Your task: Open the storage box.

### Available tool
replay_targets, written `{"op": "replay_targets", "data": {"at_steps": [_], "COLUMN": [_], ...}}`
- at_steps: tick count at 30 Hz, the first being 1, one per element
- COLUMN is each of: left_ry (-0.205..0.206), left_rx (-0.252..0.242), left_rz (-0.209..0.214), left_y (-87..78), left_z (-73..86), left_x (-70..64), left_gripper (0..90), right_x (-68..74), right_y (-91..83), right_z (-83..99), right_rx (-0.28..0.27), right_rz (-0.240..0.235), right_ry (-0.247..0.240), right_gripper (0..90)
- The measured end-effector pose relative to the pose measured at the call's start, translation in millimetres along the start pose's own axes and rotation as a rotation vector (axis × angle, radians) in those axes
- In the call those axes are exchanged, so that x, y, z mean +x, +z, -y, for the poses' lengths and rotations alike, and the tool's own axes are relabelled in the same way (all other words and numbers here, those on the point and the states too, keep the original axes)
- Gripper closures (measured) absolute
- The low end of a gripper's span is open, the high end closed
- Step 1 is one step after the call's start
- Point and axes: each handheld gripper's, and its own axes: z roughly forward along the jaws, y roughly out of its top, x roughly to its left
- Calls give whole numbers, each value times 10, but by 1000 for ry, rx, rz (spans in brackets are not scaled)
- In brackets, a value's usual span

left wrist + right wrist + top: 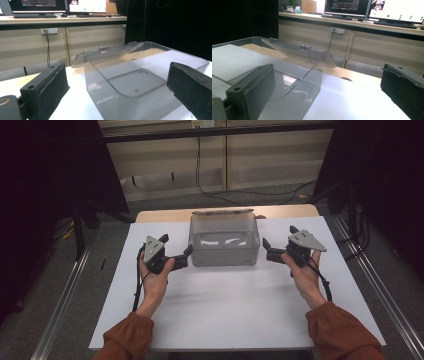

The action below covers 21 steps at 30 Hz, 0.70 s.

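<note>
High view: clear box (224, 242) sits upper centre on the white table (225, 310); left gripper (176, 258) and right gripper (274, 251) flank it, both spread, holding nothing.
Left gripper view: box wall centre, between jaws.
Right gripper view: wall lower left.
Advice: likely close evenly on both sides.

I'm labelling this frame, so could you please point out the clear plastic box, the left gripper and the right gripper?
clear plastic box (224, 257), high view, on its near wall.
left gripper (188, 253), high view, between its jaw tips.
right gripper (265, 246), high view, between its jaw tips.
</note>
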Motion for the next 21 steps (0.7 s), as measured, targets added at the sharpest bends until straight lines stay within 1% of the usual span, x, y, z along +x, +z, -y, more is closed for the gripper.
{"op": "replay_targets", "data": {"at_steps": [1,3,5,6,7,8,9,10,11,12,13,14,15,18,19,20,21], "left_ry": [1,-12,-37,-37,-33,-33,-36,-36,-30,-30,-33,-33,-38,-42,-38,-45,-42], "left_rx": [4,8,5,5,3,3,7,7,4,4,-6,-6,-13,-8,-8,-11,-2], "left_rz": [-5,-6,-17,-17,-27,-27,-31,-31,-39,-39,-42,-42,-51,-60,-58,-54,-51], "left_y": [-26,-80,-139,-139,-194,-194,-244,-244,-293,-293,-345,-345,-394,-468,-494,-512,-535], "left_z": [19,62,100,100,125,125,142,142,155,155,166,166,184,212,219,225,228], "left_x": [-7,-12,-17,-17,-12,-12,-13,-13,-22,-22,-32,-32,-43,-49,-50,-58,-57], "left_gripper": [32,31,32,32,32,32,32,32,32,32,31,32,32,32,32,31,31], "right_x": [1,4,8,8,21,25,32,36,44,44,46,46,45,43,45,47,47], "right_y": [-25,-72,-123,-123,-180,-200,-225,-251,-275,-275,-328,-328,-381,-461,-490,-517,-544], "right_z": [9,23,37,37,62,72,82,95,104,104,121,121,133,160,172,185,197], "right_rx": [-4,0,-7,-7,-12,-12,-9,-13,-13,-13,-20,-20,-23,-28,-28,-28,-32], "right_rz": [0,0,1,1,6,6,5,5,11,11,8,8,14,13,13,16,13], "right_ry": [1,-3,-5,-5,-4,-7,-6,-7,-6,-6,8,8,0,10,4,0,1], "right_gripper": [0,0,0,0,0,0,0,0,0,0,0,0,0,0,0,0,0]}}
